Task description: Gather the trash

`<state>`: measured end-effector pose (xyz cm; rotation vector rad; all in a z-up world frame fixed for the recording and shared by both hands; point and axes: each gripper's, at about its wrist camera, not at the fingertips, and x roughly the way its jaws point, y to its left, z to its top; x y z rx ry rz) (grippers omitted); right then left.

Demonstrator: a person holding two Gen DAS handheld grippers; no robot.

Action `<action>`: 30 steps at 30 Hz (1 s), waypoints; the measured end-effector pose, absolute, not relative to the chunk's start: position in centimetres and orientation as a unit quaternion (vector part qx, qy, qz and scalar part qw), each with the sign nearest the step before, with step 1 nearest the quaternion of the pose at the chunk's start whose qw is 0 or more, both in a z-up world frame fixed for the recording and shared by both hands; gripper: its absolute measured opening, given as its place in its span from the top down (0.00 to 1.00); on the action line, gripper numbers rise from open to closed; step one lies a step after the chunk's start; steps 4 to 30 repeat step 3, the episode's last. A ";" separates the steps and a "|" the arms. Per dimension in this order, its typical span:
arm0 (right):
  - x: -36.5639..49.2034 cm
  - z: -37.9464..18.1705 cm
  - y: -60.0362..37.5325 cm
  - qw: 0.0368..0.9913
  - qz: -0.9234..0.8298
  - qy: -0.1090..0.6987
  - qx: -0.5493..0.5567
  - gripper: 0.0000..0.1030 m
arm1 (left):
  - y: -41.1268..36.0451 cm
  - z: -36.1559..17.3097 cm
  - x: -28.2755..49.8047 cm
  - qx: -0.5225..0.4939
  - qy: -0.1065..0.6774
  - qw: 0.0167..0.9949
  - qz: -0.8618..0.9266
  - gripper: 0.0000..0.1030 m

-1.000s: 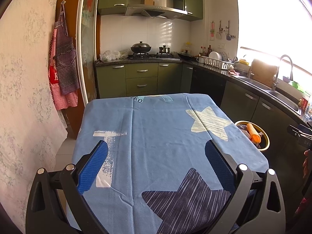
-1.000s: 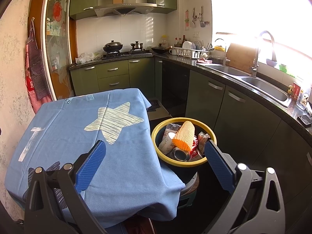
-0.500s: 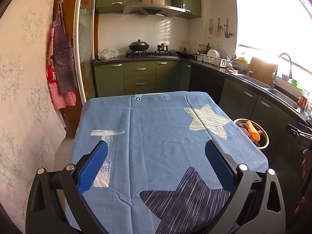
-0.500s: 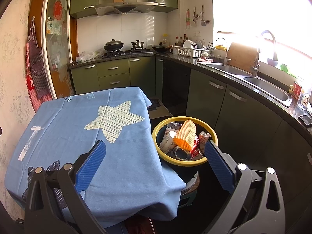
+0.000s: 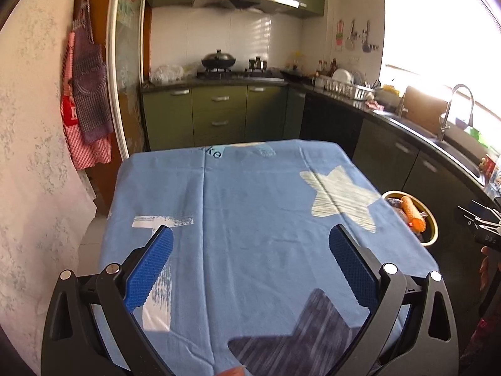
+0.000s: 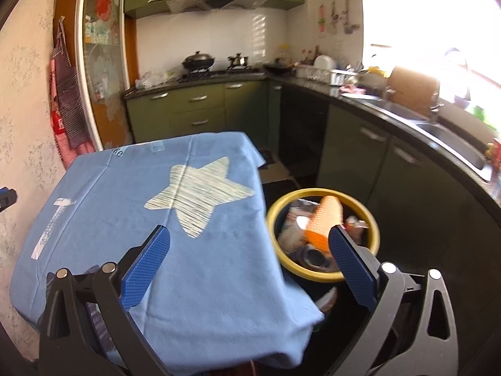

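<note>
A yellow-rimmed trash bin (image 6: 324, 274) stands on the floor by the table's right edge. It holds an orange netted piece (image 6: 322, 222), a can and wrappers. It also shows in the left wrist view (image 5: 433, 232). My right gripper (image 6: 249, 235) is open and empty, above the table's right edge and the bin. My left gripper (image 5: 250, 235) is open and empty above the blue star-print tablecloth (image 5: 250, 206). No trash shows on the cloth.
Green kitchen cabinets (image 5: 219, 116) and a black counter with a sink (image 6: 438, 131) run along the back and right. Aprons (image 5: 87, 100) hang on the left wall. The right gripper's body (image 5: 482, 222) shows at the right edge of the left wrist view.
The right gripper has swung left, so the bin has shifted right in its view and blurs. The left gripper has backed off slightly; both stay open.
</note>
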<state>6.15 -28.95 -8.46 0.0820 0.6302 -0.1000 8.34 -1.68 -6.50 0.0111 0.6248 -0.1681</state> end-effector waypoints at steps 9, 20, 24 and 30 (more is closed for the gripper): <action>11.2 -9.6 -27.7 0.940 -0.010 0.338 0.044 0.06 | -1.1 -8.1 13.0 0.006 0.329 0.943 -0.058 0.05; 11.2 -9.6 -27.7 0.940 -0.010 0.338 0.044 0.06 | -1.1 -8.1 13.0 0.006 0.329 0.943 -0.058 0.05; 11.2 -9.6 -27.7 0.940 -0.010 0.338 0.044 0.06 | -1.1 -8.1 13.0 0.006 0.329 0.943 -0.058 0.05; 11.2 -9.6 -27.7 0.940 -0.010 0.338 0.044 0.06 | -1.1 -8.1 13.0 0.006 0.329 0.943 -0.058 0.05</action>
